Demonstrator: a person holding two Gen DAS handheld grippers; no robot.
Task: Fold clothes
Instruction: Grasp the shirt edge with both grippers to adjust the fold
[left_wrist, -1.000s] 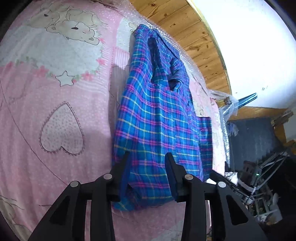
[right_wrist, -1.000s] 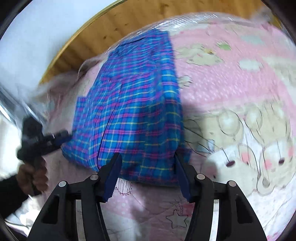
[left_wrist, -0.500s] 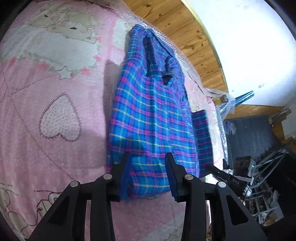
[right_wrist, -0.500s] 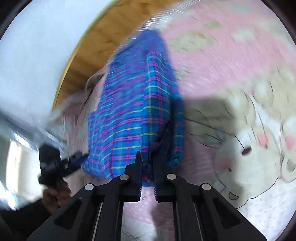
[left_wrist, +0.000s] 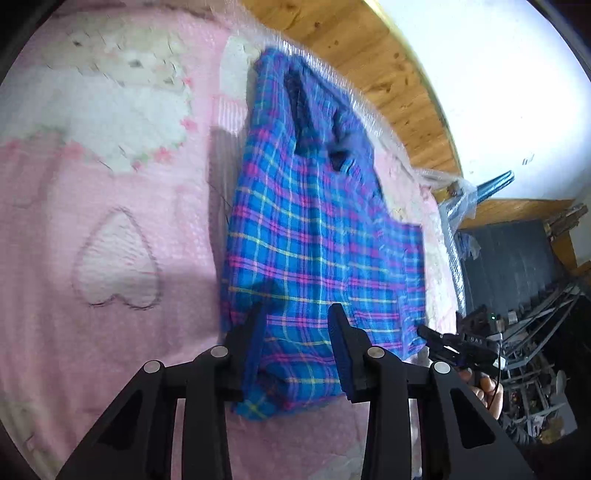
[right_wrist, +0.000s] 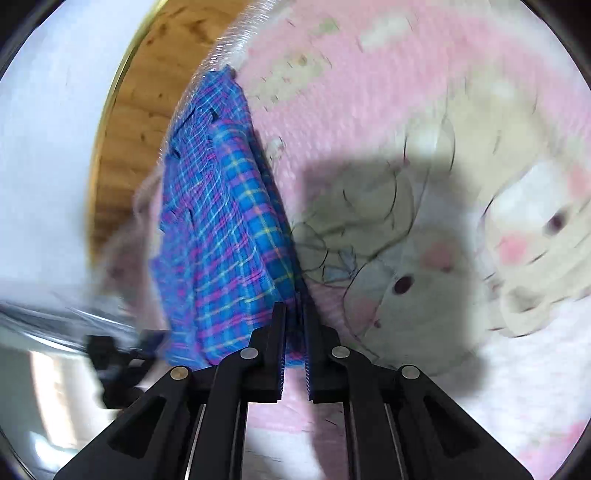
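Note:
A blue plaid shirt (left_wrist: 314, 229) lies lengthwise on a pink bedspread (left_wrist: 110, 184). My left gripper (left_wrist: 297, 325) is open, and the shirt's near hem lies between its two fingers. In the right wrist view my right gripper (right_wrist: 294, 314) is shut on the near corner of the shirt (right_wrist: 229, 221), whose edge stands raised off the bed. The left wrist view shows the right gripper (left_wrist: 458, 343) at the shirt's right corner, held by a hand (left_wrist: 487, 391). The left gripper (right_wrist: 110, 354) shows as a dark blur in the right wrist view.
A wooden bed board (left_wrist: 369, 55) and a white wall run along the far side of the shirt. The bed's right edge drops to a dark floor with metal clutter (left_wrist: 535, 332). Pink bedspread (right_wrist: 406, 110) with bear prints spreads wide beside the shirt.
My right gripper went from open to shut on the shirt's near corner and has raised that edge. The left gripper stayed open and slid forward over the hem.

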